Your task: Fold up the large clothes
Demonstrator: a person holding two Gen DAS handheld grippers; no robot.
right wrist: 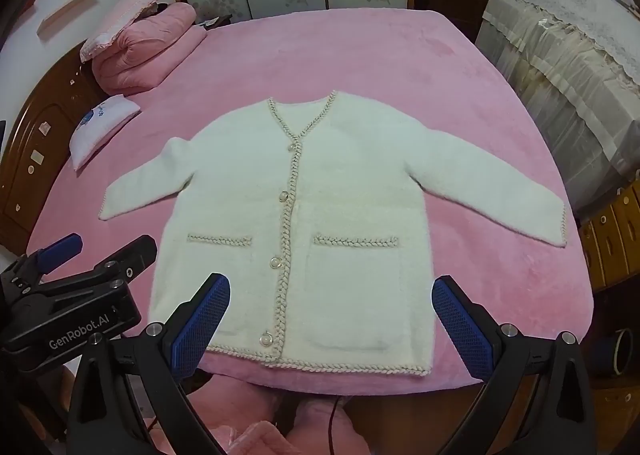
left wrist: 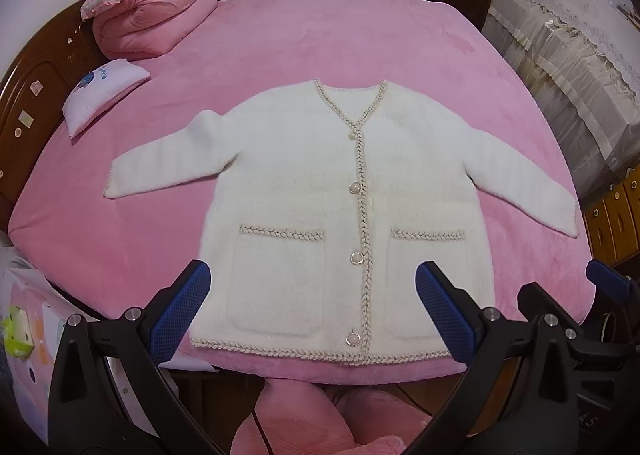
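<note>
A white fluffy cardigan [left wrist: 304, 183] [right wrist: 320, 191] lies flat and buttoned on the pink bed, sleeves spread out to both sides, hem toward me. It has braided beige trim, two front pockets and several pearl buttons. My left gripper [left wrist: 312, 307] hangs open above the hem, its blue pads wide apart with nothing between them. My right gripper [right wrist: 330, 317] is also open over the hem near the right pocket, empty. In the right wrist view the left gripper [right wrist: 96, 251] shows at the left edge; in the left wrist view the right gripper's fingers [left wrist: 608, 279] show at the right edge.
The pink bedspread [left wrist: 360, 39] covers the bed. A folded pink quilt [left wrist: 156, 15] and a small white pillow [left wrist: 104, 95] lie at the far left by the wooden headboard [left wrist: 36, 95]. A lace-covered piece of furniture [left wrist: 568, 55] stands on the right. Pink-clad knees [left wrist: 320, 415] are below.
</note>
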